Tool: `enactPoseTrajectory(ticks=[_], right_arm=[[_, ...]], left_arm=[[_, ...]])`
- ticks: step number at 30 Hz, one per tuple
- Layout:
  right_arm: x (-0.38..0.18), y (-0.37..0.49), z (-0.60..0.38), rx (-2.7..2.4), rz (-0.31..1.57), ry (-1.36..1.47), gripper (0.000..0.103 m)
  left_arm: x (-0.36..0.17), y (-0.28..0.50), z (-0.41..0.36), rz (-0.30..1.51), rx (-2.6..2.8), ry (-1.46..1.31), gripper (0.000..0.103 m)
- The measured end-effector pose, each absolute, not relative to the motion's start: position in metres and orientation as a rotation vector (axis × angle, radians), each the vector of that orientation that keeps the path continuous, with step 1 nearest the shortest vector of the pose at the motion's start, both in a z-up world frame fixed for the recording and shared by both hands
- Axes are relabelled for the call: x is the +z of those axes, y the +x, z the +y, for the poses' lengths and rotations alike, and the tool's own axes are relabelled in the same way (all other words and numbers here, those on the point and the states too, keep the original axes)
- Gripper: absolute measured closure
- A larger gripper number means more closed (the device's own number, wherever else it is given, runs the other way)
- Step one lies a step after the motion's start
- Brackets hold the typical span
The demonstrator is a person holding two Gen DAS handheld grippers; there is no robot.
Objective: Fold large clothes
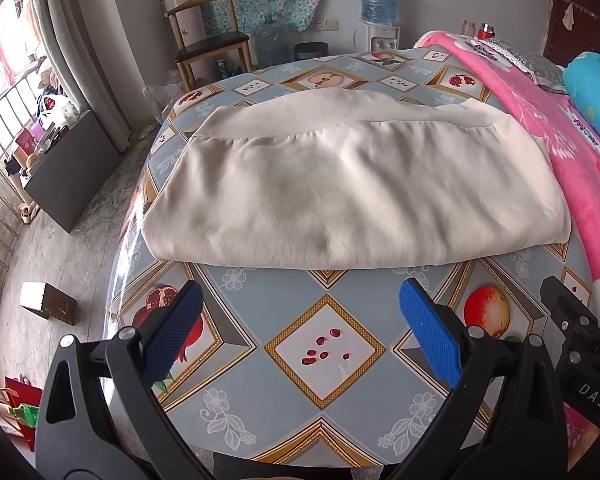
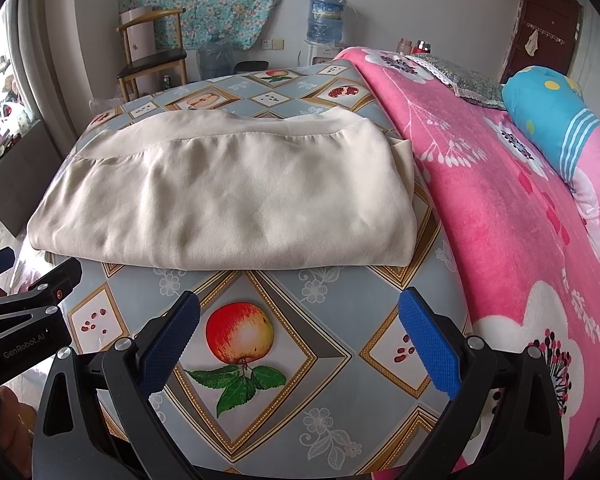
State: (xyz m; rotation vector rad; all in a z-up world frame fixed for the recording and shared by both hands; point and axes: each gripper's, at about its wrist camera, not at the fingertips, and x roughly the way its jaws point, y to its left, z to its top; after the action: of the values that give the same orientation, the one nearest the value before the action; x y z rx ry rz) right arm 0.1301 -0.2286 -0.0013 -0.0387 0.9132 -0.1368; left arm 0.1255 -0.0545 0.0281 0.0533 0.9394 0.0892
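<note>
one table (image 1: 328, 344) is carrying everything here, its top covered in a glossy grey-blue cloth printed with fruit pictures in gold diamond frames, and its right edge is lying under a pink floral blanket (image 2: 500, 200) draped across that side. one cream garment (image 1: 340, 184) is sitting folded into a thick rectangle across the middle of the table, its near fold running parallel to the near edge and its right end just reaching the blanket. two grippers are hovering side by side over the near edge, short of the garment and touching nothing: the left gripper (image 1: 300, 336) is holding its blue-padded fingers (image 1: 428, 332) wide apart, and the right gripper (image 2: 300, 336) is holding its own just as wide. behind the far edge the room is showing one wooden chair (image 1: 212, 36), one water dispenser (image 1: 378, 20) with a blue bottle on top, a floral cloth (image 2: 212, 0) hanging on the wall, a dark door (image 2: 544, 28) at the far right, and barred windows with curtains on the left. one blue bolster (image 2: 548, 120) is lying on the blanket. the small items on the windowsill are too blurred to identify, and how many layers the garment is folded into is staying hidden beneath its top face.
</note>
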Motion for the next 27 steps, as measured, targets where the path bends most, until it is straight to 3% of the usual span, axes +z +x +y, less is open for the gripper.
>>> enactPoseTrajectory(ticks=[27], right_arm=[[0.0008,0.131,-0.2287,-0.135,0.91,-0.043,0.006]], left_arm=[[0.0315,0.1259,-0.0545,0.936,0.089,0.054,0.008]])
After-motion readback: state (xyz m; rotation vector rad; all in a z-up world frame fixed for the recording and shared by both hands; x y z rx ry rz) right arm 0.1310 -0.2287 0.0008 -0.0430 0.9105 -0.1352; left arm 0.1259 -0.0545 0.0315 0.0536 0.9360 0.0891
